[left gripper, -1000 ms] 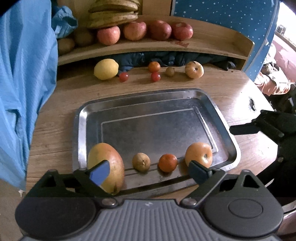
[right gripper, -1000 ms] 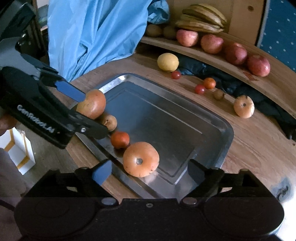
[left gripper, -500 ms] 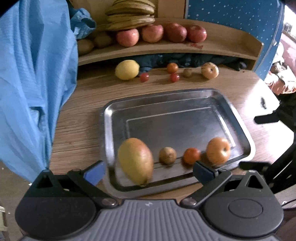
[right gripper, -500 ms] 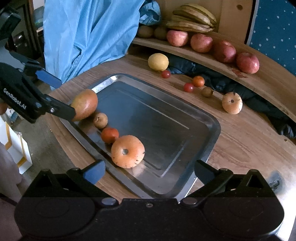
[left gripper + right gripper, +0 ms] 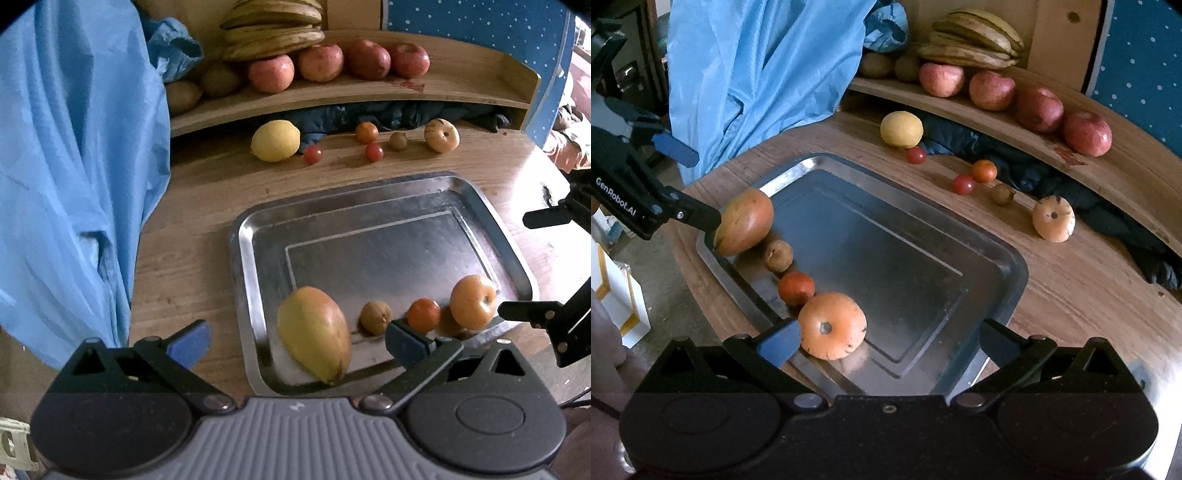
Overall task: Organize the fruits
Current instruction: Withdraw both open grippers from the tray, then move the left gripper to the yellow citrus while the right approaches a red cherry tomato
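Now both grippers [image 5: 295,341] [image 5: 886,341] gape wide, holding nothing; 4 fruits line the tray [image 5: 369,192].

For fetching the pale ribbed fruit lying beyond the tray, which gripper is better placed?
Probably the right gripper: its open jaws sit at the tray's near edge on the same side as the pale ribbed fruit. The left gripper, also open, hangs by the mango at the opposite end.

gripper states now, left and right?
Left gripper: open, empty; the yellow-red oval mango lies in the metal tray.
Right gripper: open, empty.
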The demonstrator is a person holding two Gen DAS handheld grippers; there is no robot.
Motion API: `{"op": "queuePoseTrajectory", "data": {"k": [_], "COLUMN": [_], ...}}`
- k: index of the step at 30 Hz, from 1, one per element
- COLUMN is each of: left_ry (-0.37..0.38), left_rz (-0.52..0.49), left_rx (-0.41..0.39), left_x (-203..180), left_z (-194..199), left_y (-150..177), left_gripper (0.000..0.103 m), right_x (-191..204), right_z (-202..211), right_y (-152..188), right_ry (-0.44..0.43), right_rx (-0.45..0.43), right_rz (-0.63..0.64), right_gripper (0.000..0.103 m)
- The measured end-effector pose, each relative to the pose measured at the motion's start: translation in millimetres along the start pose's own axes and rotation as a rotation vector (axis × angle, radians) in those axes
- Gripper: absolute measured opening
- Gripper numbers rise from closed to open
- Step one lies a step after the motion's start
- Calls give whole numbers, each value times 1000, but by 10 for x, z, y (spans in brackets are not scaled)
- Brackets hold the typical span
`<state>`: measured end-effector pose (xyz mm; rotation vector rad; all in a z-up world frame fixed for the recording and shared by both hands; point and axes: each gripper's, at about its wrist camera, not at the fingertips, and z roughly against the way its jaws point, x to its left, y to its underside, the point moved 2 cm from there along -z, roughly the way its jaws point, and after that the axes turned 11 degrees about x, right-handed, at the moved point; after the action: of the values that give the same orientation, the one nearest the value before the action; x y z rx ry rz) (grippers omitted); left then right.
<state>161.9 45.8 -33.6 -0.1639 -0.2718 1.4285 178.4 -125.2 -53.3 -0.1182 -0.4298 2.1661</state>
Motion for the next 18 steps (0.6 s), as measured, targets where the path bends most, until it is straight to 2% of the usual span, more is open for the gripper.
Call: {"op": "queuePoseTrajectory", "data": {"k": [18], "left_ry": [27], "left_rz": [-58], "left_rx": [-13], "left_x": [128], "left_z": [-197], "left_y": [-488], "left_gripper": [103], "right_x": [-59], "right_z": [-189], "right_y": [-350], "right_ry": [17], "right_rx": [13], "right_rz": [-37], "right_gripper": [102]}}
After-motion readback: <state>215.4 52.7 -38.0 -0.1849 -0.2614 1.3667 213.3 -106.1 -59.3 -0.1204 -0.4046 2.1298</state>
